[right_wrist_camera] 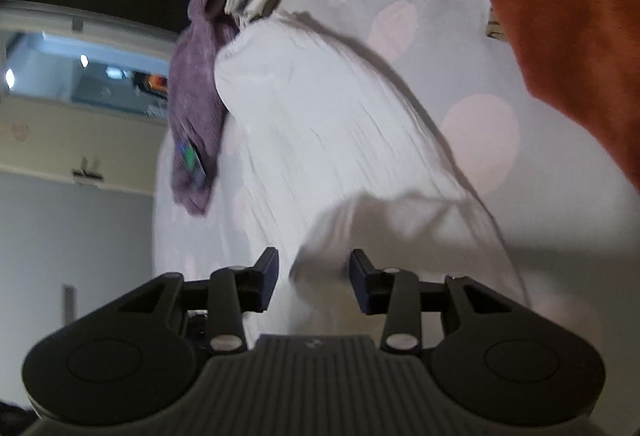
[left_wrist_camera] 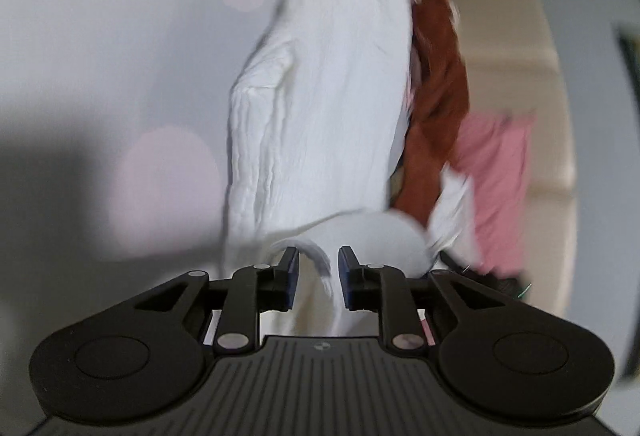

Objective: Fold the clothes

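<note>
Both parted: left gripper (left_wrist_camera: 318, 276) narrowly, right gripper (right_wrist_camera: 314, 278) wider, white garment (left_wrist_camera: 320, 116) edge lying loose between, unpinched.

You get soft, even indoor light in both views, bright on the white garment (left_wrist_camera: 320, 108), with no hard glare. Motion blur smears the left wrist view most, especially the rust-coloured cloth (left_wrist_camera: 436, 84) and the pink fabric (left_wrist_camera: 496, 176). A grey shadow (left_wrist_camera: 44, 156) falls at lower left, perhaps cast by you. Fisheye bending curves every edge, and the corners darken.
</note>
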Tool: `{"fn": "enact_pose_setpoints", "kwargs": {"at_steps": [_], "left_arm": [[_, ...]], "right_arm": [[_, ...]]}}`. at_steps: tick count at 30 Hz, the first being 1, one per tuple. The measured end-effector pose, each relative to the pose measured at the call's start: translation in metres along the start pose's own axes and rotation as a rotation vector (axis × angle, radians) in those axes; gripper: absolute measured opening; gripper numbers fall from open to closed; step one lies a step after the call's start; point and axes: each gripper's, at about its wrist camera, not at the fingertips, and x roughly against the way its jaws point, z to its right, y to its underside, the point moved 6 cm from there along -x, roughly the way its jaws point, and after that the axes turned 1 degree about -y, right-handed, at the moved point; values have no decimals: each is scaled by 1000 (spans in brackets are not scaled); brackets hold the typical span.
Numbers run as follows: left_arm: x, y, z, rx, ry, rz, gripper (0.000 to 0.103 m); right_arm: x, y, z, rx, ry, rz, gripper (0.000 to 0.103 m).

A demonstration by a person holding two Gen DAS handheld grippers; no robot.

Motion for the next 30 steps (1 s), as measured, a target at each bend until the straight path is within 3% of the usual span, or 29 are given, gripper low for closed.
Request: {"fn": "enact_pose_setpoints", "kwargs": {"at_steps": [5, 8, 9, 10, 13, 16, 20, 25, 28, 30], "left_arm": [[12, 22, 37, -490, -153, -63, 18], [8, 55, 62, -782, -192, -116, 18], [1, 65, 69, -823, -177, -147, 18], [-6, 72, 74, -836, -162, -170, 18], [-24, 91, 87, -869, -122, -231, 18], [-27, 101, 95, -882, -107, -244, 18], [-33, 103, 94, -911, -115, -245, 21], [-51, 86, 102, -962, -176, -207, 24], [-54, 64, 99, -962, -255, -138, 25], [-52, 52, 96, -907, -302, -121, 26]], "right_arm": [[7, 12, 4, 5, 34, -37, 44], [-5, 21, -1, 142, 152, -105, 44], [-11, 24, -4, 209, 208, -124, 43], [-20, 26, -8, 289, 270, -151, 42], [-48, 33, -18, 416, 340, -211, 38], [-78, 28, -36, 456, 326, -222, 37], [-93, 3, -71, 459, 217, -86, 37], [-69, -20, -95, 416, 102, 82, 37], [-54, -20, -90, 468, 156, 93, 37], [-45, -18, -80, 496, 221, 93, 37]]}}
